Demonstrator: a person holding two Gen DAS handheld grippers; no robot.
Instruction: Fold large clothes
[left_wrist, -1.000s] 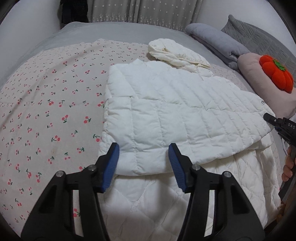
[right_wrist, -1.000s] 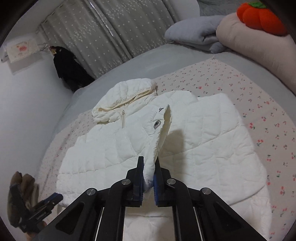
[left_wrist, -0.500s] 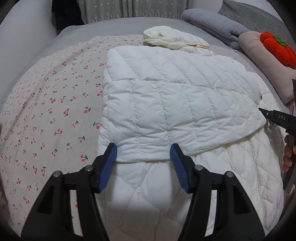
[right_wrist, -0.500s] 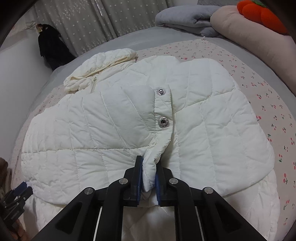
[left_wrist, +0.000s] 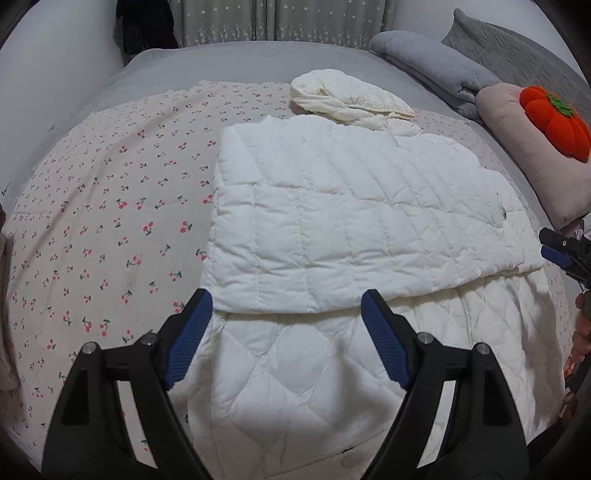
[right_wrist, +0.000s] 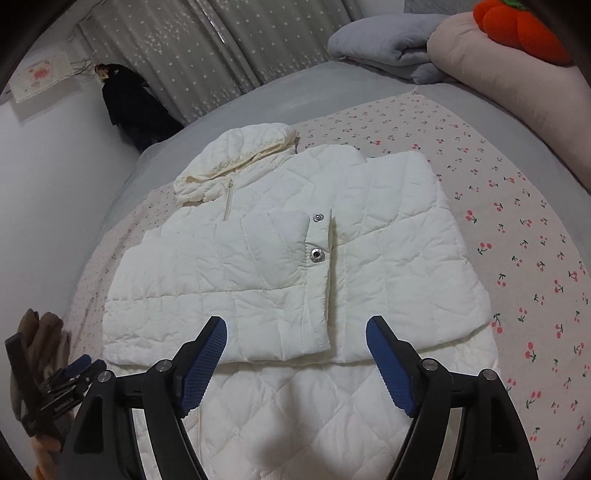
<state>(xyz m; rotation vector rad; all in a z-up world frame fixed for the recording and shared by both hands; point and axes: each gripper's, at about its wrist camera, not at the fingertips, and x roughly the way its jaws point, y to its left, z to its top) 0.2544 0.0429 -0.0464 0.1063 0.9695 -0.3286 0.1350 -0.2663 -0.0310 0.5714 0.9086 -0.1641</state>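
A white quilted hooded jacket (left_wrist: 332, 229) lies flat on the bed, both sleeves folded across its body. Its hood (left_wrist: 343, 96) points to the far side. In the right wrist view a sleeve cuff with two snap buttons (right_wrist: 317, 254) rests on the jacket's (right_wrist: 295, 258) middle. My left gripper (left_wrist: 285, 299) hovers over the folded sleeve's near edge, jaws opening, nothing between them. My right gripper (right_wrist: 295, 323) hangs just short of the cuff's end, jaws opening and empty. Each gripper shows at the edge of the other's view: right gripper (left_wrist: 557, 247), left gripper (right_wrist: 74, 369).
A cherry-print sheet (left_wrist: 110, 221) covers the bed around the jacket. A folded grey blanket (left_wrist: 424, 62), a pink pillow (left_wrist: 524, 147) and an orange pumpkin plush (left_wrist: 554, 122) lie at the far right. A dark garment (right_wrist: 129, 103) hangs by the curtain.
My right gripper has let go of the sleeve cuff, which now lies flat on the jacket, and has drawn back with its jaws spread wide. My left gripper's jaws have widened and pulled back a little.
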